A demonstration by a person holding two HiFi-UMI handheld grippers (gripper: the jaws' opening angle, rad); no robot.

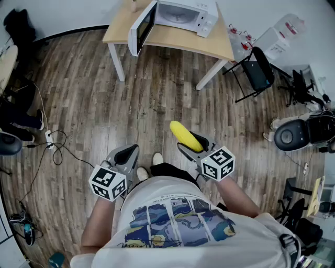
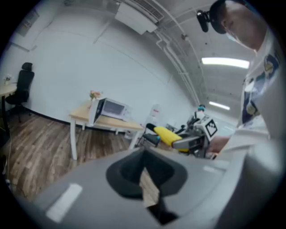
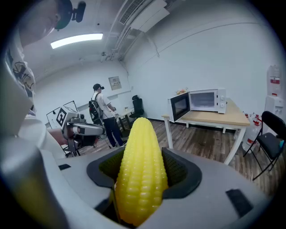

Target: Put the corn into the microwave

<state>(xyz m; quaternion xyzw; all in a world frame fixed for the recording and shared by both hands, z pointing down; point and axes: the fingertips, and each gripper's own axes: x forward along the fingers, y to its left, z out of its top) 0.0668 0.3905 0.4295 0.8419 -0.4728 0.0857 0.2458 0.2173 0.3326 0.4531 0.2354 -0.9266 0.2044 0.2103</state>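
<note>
Quickly: gripped corn (image 1: 186, 136) lengthwise in right gripper (image 1: 191, 144), jaws wide round its butt end, tip sticking out ahead, up in the air well short of microwave (image 1: 183, 14). Carried nothing in left gripper (image 1: 125, 155), jaws pinched almost together with just a sliver of floor (image 1: 157, 104) between. Found microwave on wooden table (image 1: 172, 37) across the room, door (image 1: 142, 27) swung open. Got from head view alone both grippers side by side ahead of white shirt (image 1: 178, 220), plus black folding chair (image 1: 256, 70) beside table. Caught only in right gripper view a second person (image 3: 100, 112) standing at the back. Caught only in left gripper view the right gripper side-on, corn poking out past its jaws.
</note>
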